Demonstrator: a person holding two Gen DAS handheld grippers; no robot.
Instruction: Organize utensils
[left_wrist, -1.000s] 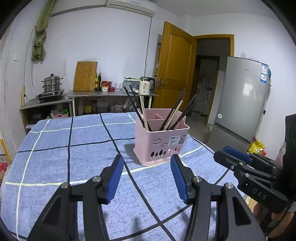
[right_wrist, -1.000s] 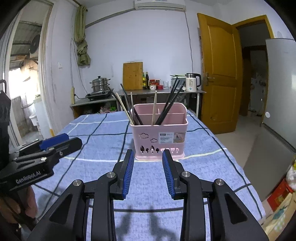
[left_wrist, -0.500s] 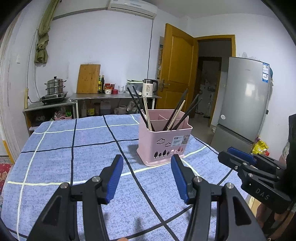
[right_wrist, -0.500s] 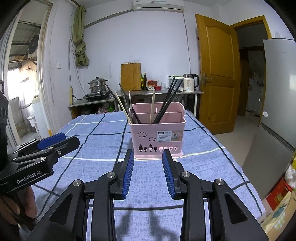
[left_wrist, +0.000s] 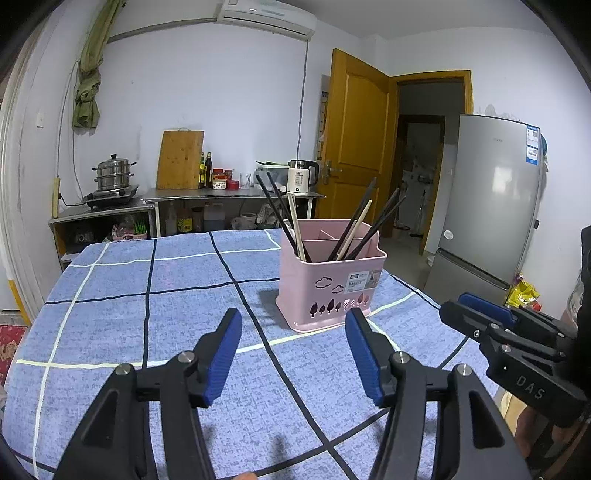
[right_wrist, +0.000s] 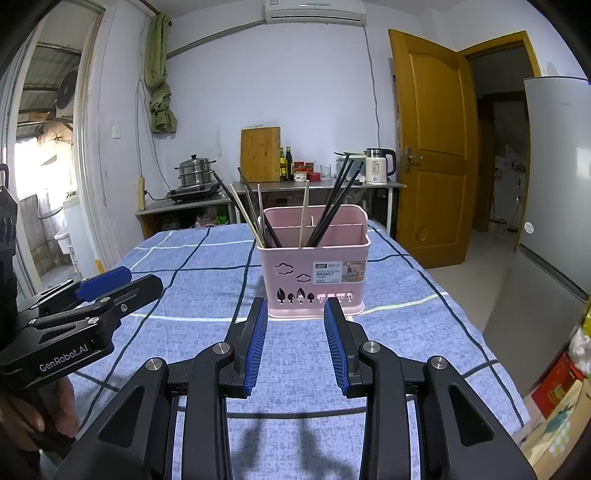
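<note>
A pink utensil basket (left_wrist: 328, 284) (right_wrist: 314, 269) stands upright on the blue checked tablecloth (left_wrist: 147, 332) (right_wrist: 192, 288). Several black and pale chopsticks (left_wrist: 351, 229) (right_wrist: 332, 206) lean out of its compartments. My left gripper (left_wrist: 291, 321) hovers short of the basket, its jaws opening with nothing between them. My right gripper (right_wrist: 295, 308) is also open and empty, aimed at the basket's front. Each gripper shows at the edge of the other's view: the right gripper (left_wrist: 491, 325) at the right, the left gripper (right_wrist: 107, 284) at the left.
A counter at the back holds a wooden cutting board (left_wrist: 180, 158), a steel steamer pot (left_wrist: 112, 173), bottles and a white kettle (left_wrist: 301, 177). A silver fridge (left_wrist: 491, 199) stands right of the table beside an open yellow door (left_wrist: 356, 147). A hand (right_wrist: 33, 413) grips the left tool.
The left gripper's jaws have spread slightly wider. Both views have tilted a little, so the basket sits slightly lower in frame. The right gripper's jaws are unchanged.
</note>
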